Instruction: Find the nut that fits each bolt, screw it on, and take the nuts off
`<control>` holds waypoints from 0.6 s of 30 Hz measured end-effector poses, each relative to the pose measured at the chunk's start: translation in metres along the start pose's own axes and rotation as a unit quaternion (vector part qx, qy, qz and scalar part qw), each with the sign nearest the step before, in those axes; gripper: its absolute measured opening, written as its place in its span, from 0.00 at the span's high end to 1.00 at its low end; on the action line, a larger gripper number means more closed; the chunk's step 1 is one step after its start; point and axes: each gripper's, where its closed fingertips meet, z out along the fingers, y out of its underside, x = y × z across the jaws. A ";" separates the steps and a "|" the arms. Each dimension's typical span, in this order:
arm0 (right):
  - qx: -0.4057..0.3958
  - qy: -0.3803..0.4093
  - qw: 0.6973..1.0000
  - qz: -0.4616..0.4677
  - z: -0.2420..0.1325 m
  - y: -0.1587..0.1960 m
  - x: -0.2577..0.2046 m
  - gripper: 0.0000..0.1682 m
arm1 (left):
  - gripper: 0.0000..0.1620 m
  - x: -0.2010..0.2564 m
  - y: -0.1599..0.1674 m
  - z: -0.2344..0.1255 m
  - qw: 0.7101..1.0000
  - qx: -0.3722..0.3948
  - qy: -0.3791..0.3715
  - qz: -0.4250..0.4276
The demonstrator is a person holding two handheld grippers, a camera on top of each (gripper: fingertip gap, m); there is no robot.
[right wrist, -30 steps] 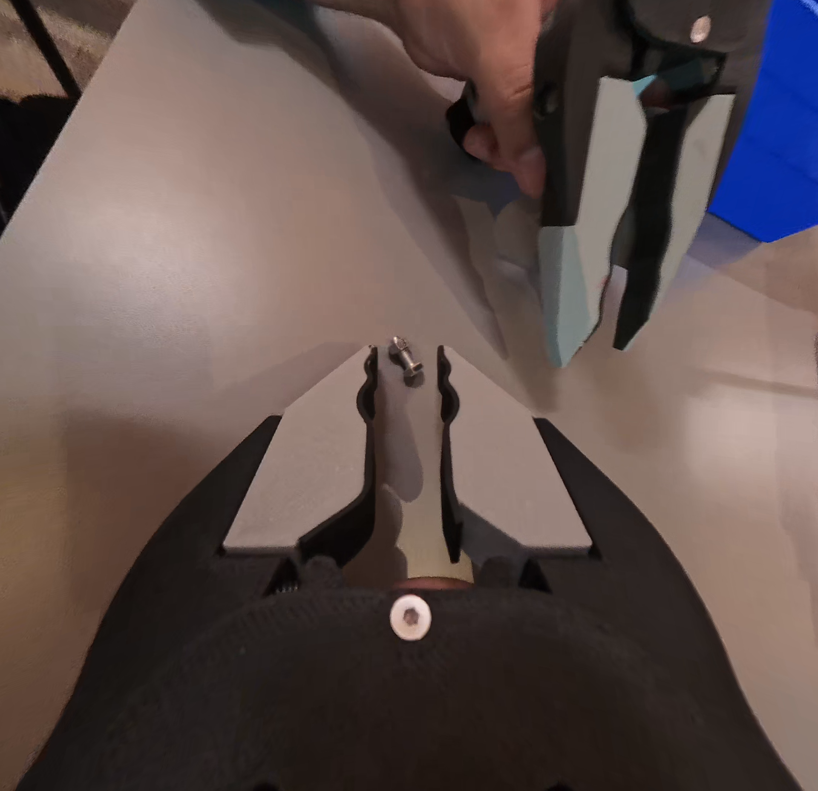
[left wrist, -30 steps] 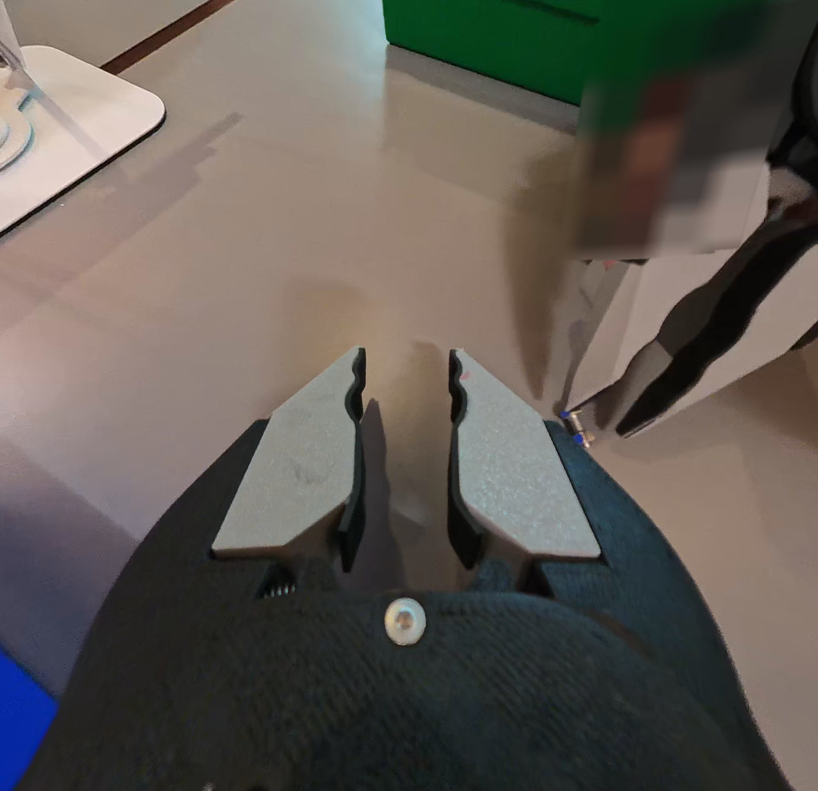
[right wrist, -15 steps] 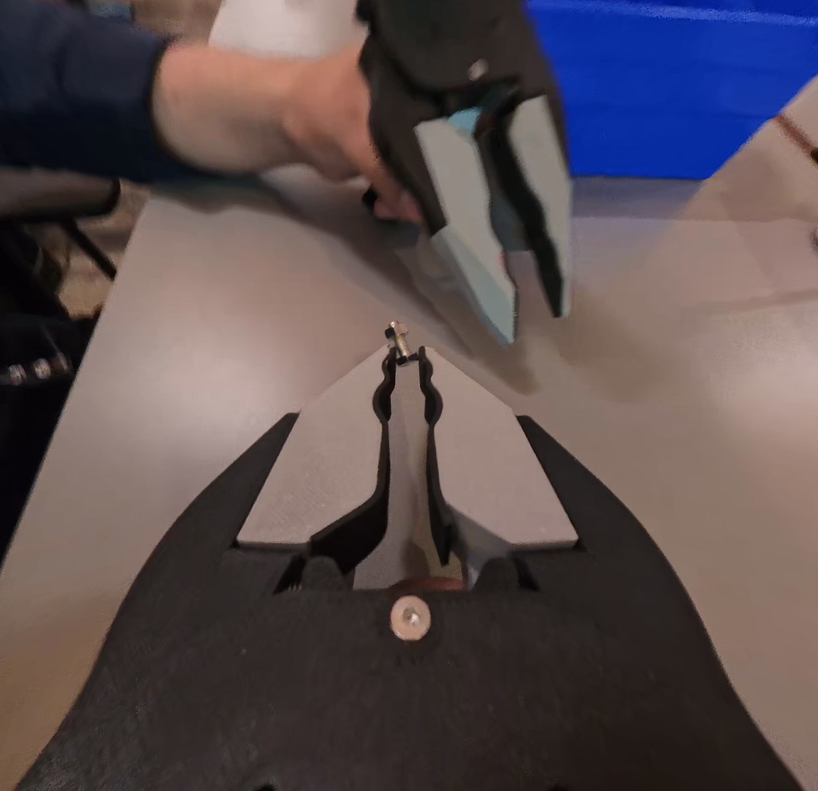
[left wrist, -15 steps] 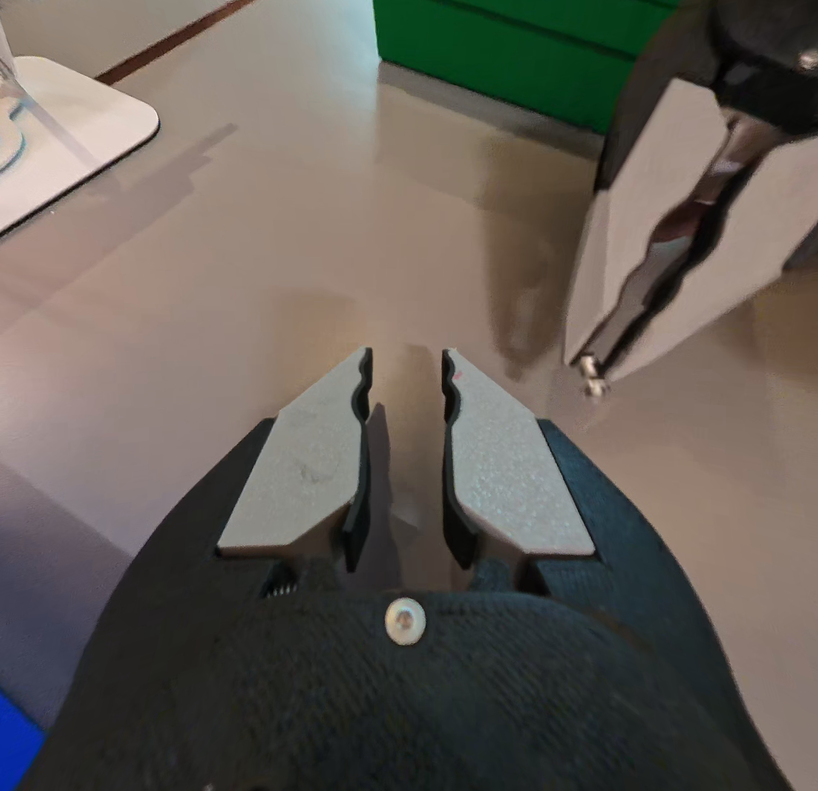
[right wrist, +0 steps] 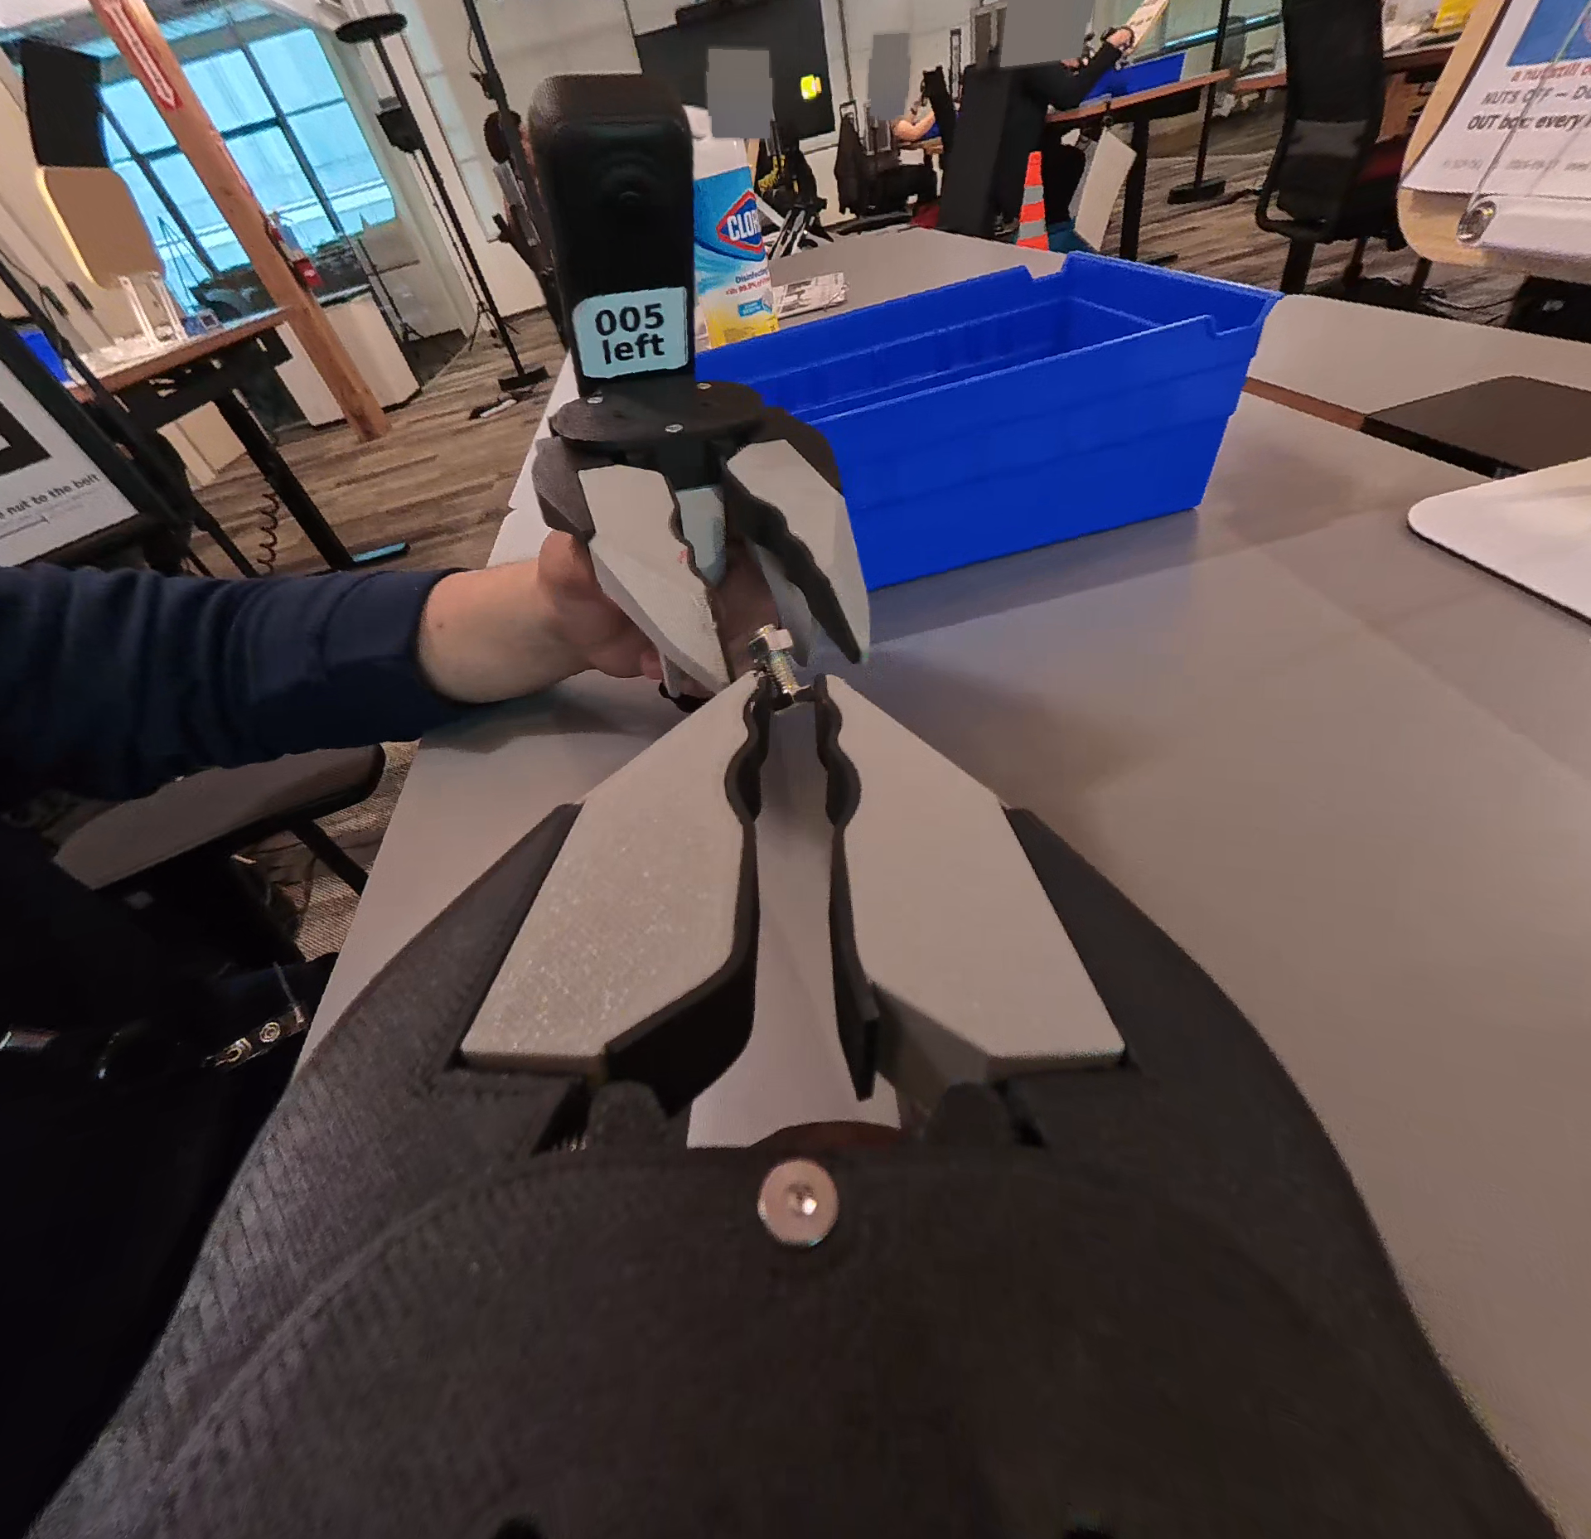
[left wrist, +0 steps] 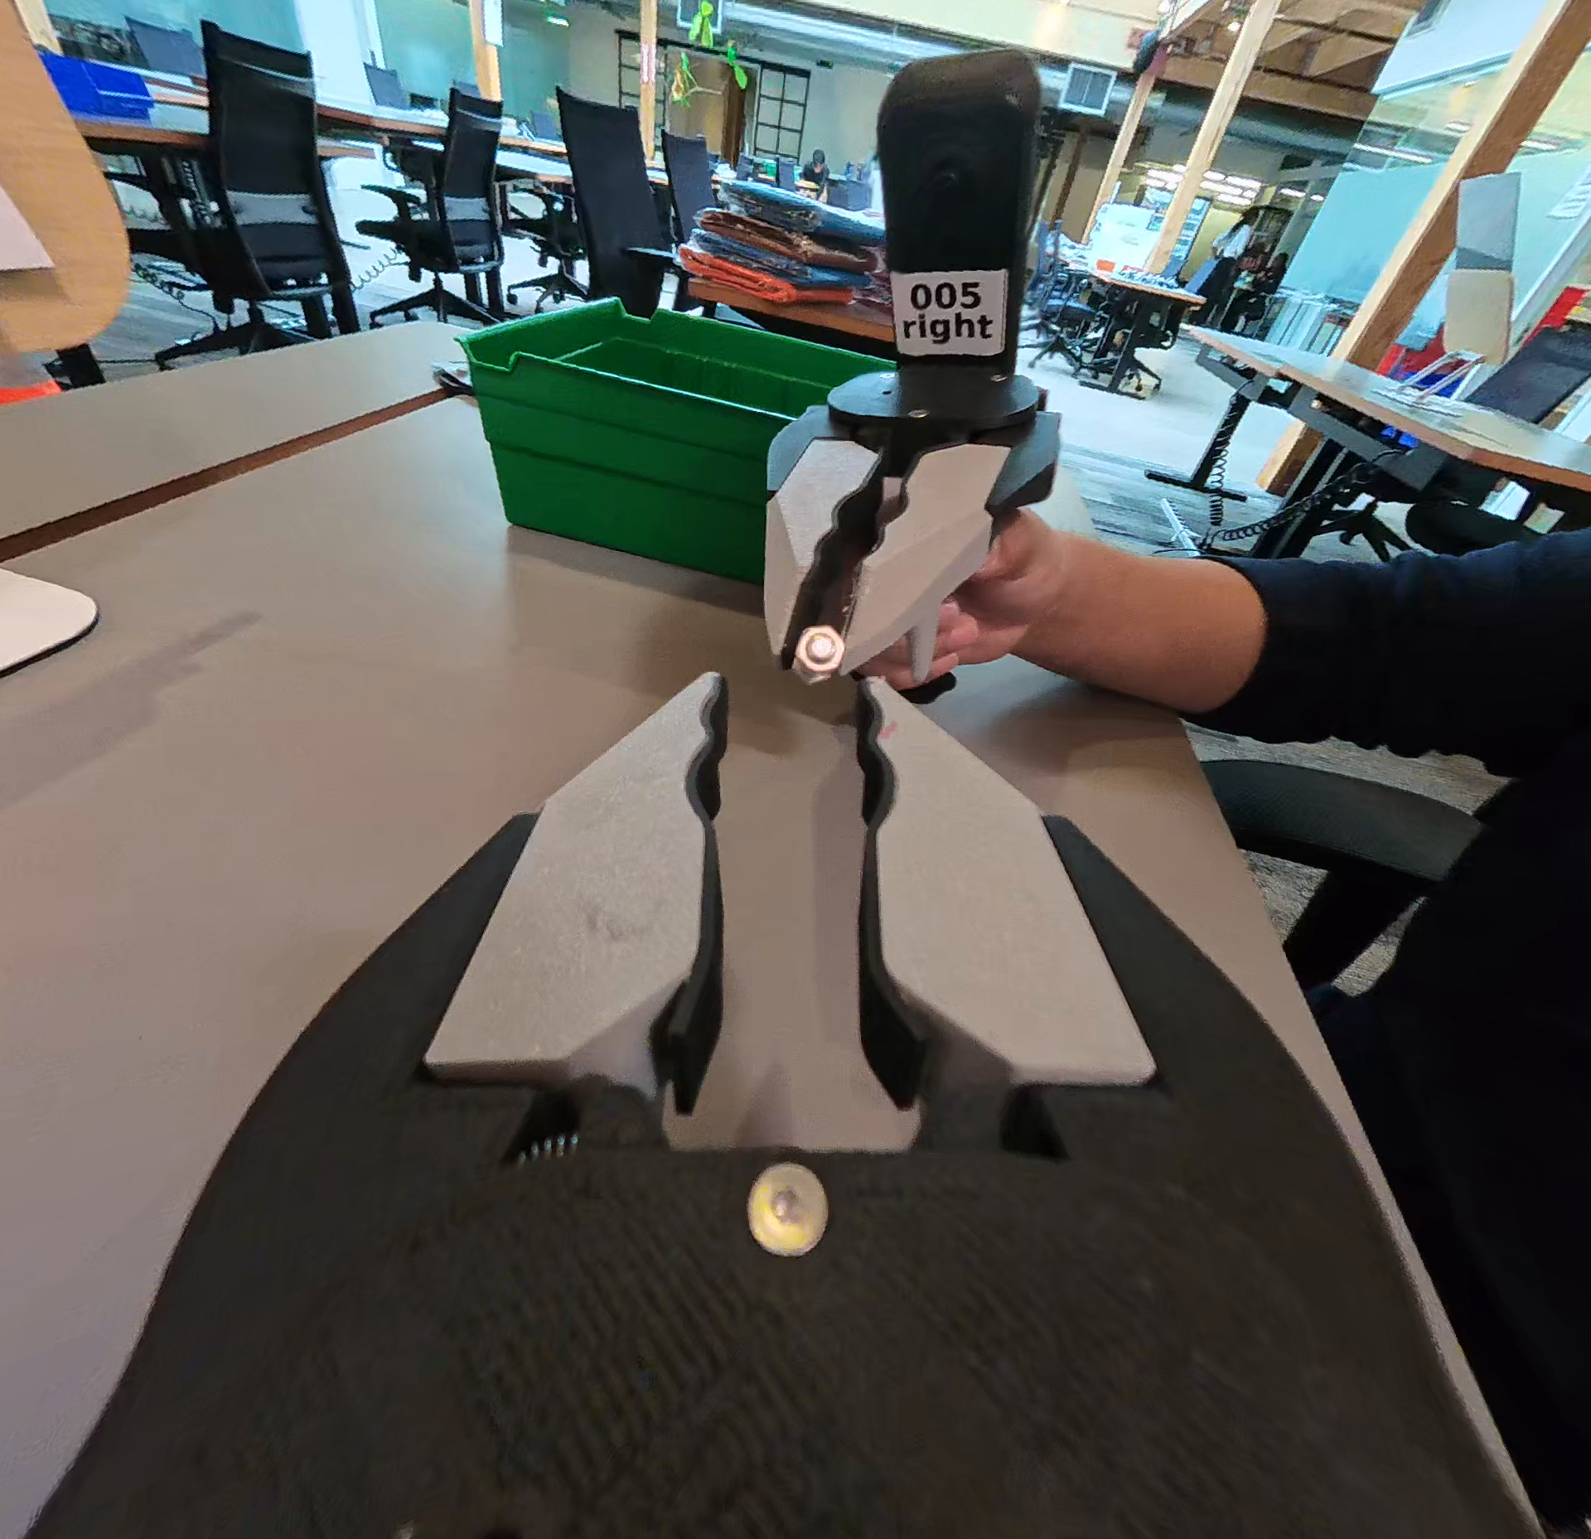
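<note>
My right gripper is shut on the head end of a small silver bolt and holds it up above the grey table. A hex nut sits on the bolt's far end. My left gripper is open and empty, its tips just short of the nut, which faces it end-on. In the left wrist view the right gripper points toward me. In the right wrist view the left gripper stands opposite with its jaws apart on either side of the nut.
A green bin stands behind the right gripper. A blue bin stands behind the left gripper, with a wipes canister beyond it. A white base plate lies at the table's far side. The person's chair is at the table edge.
The right gripper has shut on the bolt and lifted it off the table. Both grippers have tilted up from looking down at the table and now face each other, tips close together.
</note>
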 end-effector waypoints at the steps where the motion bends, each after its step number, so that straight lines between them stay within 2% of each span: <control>1: 0.001 -0.004 1.000 0.003 0.000 0.000 -0.001 0.96 | 0.83 -0.001 0.000 0.000 1.000 0.001 -0.002 0.000; 6: -0.003 -0.011 1.000 0.010 0.004 0.003 -0.003 0.96 | 0.87 0.003 -0.001 0.001 1.000 0.004 0.003 0.005; 8: -0.002 -0.005 1.000 0.010 0.005 0.003 -0.002 0.96 | 0.94 0.007 -0.001 0.001 1.000 0.002 0.010 0.016; 13: 0.013 -0.028 0.999 0.029 0.003 0.000 -0.006 0.96 | 0.95 0.011 -0.005 0.001 0.999 0.007 0.005 0.038; 18: 0.011 -0.045 0.999 0.029 0.001 0.000 -0.010 0.96 | 0.95 0.015 -0.006 0.001 0.999 0.013 0.028 0.015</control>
